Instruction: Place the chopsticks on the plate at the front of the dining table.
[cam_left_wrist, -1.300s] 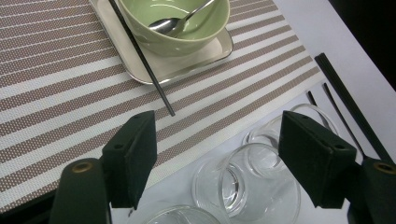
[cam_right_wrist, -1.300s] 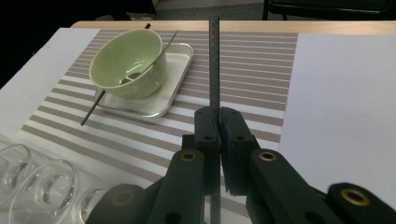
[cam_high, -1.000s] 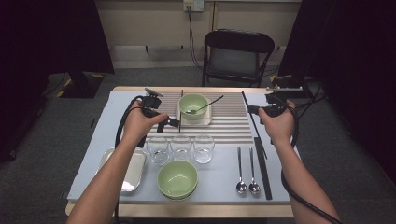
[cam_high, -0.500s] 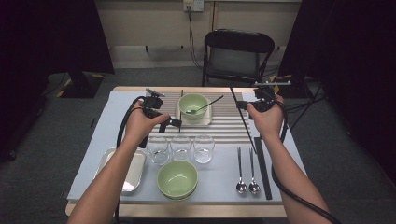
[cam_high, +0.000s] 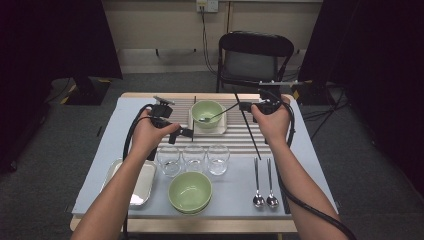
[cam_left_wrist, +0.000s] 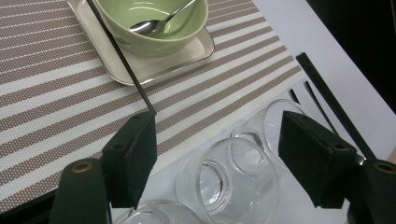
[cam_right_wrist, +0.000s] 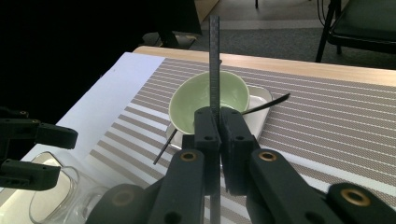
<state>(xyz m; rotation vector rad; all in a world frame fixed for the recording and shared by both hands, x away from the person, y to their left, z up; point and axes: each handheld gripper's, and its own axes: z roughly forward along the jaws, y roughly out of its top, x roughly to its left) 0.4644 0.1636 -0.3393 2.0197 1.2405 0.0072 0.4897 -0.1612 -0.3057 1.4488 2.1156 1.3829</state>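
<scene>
right gripper view: right gripper (cam_right_wrist: 214, 123) is pinching 1 black chopstick (cam_right_wrist: 214, 56), hovering over the striped mat (cam_right_wrist: 336, 126) near the tabletop's far edge. left gripper (cam_left_wrist: 217, 161) is hanging spread above 3 glasses (cam_left_wrist: 236, 182).

A black folding chair (cam_high: 256, 59) stands at the upper centre of the frame, behind the desk (cam_high: 310, 165). Three clear glasses (cam_high: 193, 159) sit in a row at mid-frame. Below them rests a stack of green bowls (cam_high: 190, 192), with a metal tray (cam_high: 142, 181) at lower left and two spoons (cam_high: 265, 185) at lower right.
</scene>
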